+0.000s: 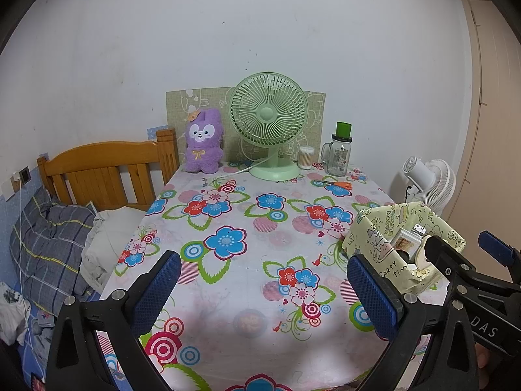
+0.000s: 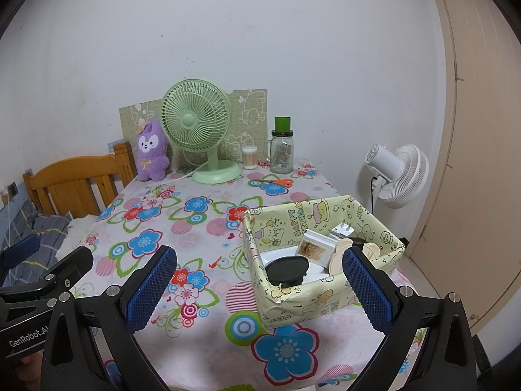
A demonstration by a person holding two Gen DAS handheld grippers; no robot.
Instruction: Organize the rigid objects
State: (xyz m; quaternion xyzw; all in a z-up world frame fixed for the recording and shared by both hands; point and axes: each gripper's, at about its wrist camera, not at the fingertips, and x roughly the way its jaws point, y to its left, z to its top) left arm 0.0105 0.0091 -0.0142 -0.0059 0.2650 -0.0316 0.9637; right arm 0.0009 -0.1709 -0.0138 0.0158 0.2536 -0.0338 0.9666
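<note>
We hold both tools, left point(image 1: 263, 290) and right point(image 2: 259, 288), apart and empty. Scissors point(image 2: 272, 182) lie crosswise near the counter's point(image 2: 202, 228) far edge, beside jar point(image 2: 282, 153) and fan point(image 2: 202, 130); the box point(image 2: 322, 280), perhaps cardboard, sits at its right edge.

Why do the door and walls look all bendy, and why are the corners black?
Both views use fisheye lenses: in the right wrist view the door bows outward, and in the left wrist view the wall curves; dark lens rims fill the corners. Soft, even light, with only a faint shadow on the tablecloth.
</note>
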